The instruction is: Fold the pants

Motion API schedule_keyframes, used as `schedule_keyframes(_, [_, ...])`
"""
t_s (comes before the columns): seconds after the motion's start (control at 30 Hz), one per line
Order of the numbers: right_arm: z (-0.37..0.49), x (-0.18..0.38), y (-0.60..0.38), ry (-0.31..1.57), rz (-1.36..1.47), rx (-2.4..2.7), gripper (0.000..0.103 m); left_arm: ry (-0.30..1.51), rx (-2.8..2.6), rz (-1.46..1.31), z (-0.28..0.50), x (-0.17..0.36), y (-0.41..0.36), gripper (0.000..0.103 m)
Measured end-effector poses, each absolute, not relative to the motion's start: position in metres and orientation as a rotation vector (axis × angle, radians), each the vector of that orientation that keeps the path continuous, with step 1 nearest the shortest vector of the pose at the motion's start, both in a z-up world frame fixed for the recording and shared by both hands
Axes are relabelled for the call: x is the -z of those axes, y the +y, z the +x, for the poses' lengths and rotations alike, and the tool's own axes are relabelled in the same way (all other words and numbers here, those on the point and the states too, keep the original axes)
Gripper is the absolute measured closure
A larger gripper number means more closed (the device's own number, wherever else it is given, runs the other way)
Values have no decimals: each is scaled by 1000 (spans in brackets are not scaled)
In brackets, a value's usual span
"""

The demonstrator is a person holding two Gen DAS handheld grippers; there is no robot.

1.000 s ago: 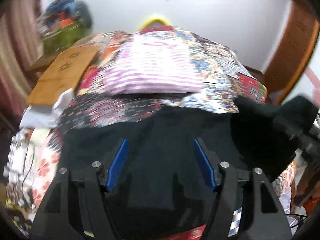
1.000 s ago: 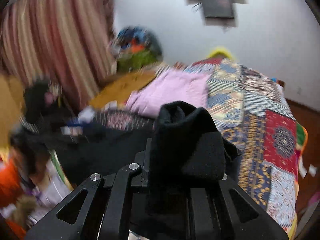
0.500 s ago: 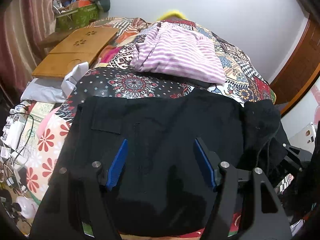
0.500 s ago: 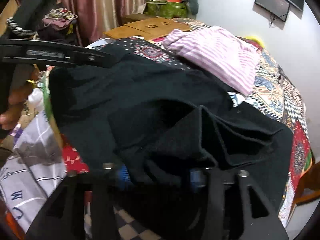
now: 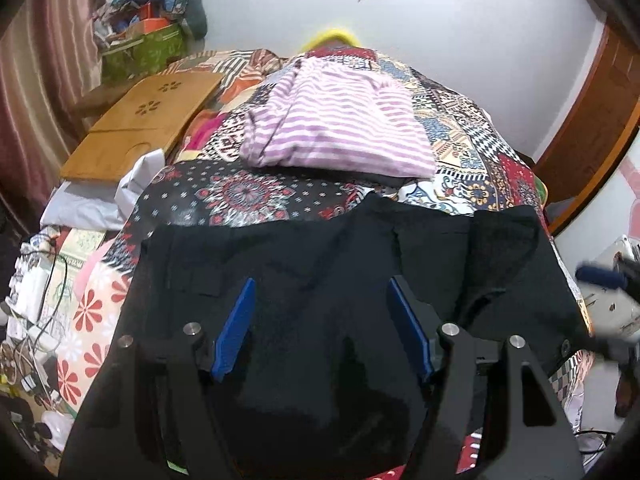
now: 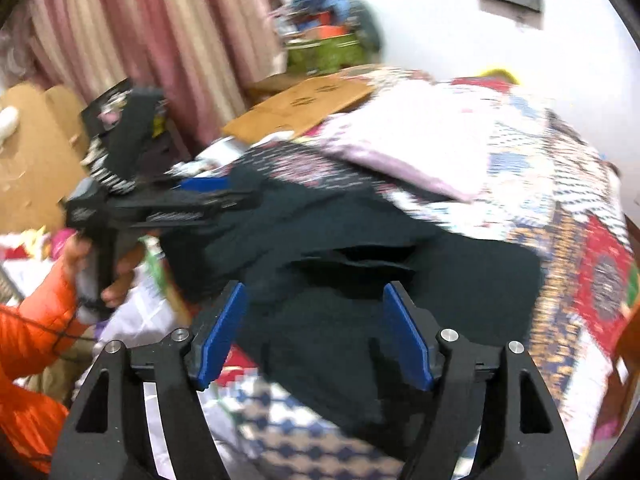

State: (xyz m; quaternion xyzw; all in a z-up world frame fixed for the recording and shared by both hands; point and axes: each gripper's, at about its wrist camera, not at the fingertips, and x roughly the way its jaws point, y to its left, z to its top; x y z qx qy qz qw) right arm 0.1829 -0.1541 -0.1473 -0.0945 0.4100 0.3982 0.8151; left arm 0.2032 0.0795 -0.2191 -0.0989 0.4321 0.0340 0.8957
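Observation:
Black pants [image 5: 320, 264] lie spread on the patchwork bedspread [image 5: 248, 192], with a folded layer at their right end [image 5: 508, 264]. My left gripper [image 5: 322, 326] is open and empty just above the pants. My right gripper [image 6: 316, 334] is open and empty over the pants [image 6: 360, 280], which show blurred in the right wrist view. The left gripper [image 6: 180, 204] also shows there at the pants' left edge. The right gripper's blue pad [image 5: 600, 274] shows at the right edge of the left wrist view.
A pink striped folded garment [image 5: 340, 128] lies behind the pants. A wooden lap tray [image 5: 144, 120] sits at the back left. Cables and clutter [image 5: 32, 320] lie off the bed's left side. A wooden door [image 5: 592, 120] stands to the right.
My right gripper has opened and let go of the pants' bunched end, which now lies flat as a folded layer, and it has pulled back. The left gripper stays open.

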Motion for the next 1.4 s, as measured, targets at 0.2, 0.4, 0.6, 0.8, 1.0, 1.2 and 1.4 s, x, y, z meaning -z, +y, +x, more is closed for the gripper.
schedule_keyframes(0.2, [249, 183, -137, 1007, -242, -747, 35, 897, -53, -193, 211, 222, 68, 33])
schedule_keyframes(0.4, [276, 209, -64, 1125, -275, -877, 36, 922, -97, -160, 209, 234, 81, 30])
schedule_keyframes(0.6, [248, 195, -30, 1099, -294, -989, 36, 917, -172, -159, 184, 234, 120, 22])
schedule_keyframes(0.8, [229, 167, -50, 998, -223, -937, 35, 940, -332, -125, 137, 237, 175, 14])
schedule_keyframes(1.0, [208, 154, -69, 897, -226, -877, 32, 990, -357, -235, 92, 253, 202, 14])
schedule_keyframes(1.2, [196, 162, -83, 887, -177, -836, 28, 1000, -285, -281, 76, 266, 181, 13])
schedule_keyframes(1.4, [185, 165, -92, 866, -184, -796, 28, 995, -262, -426, 76, 281, 174, 15])
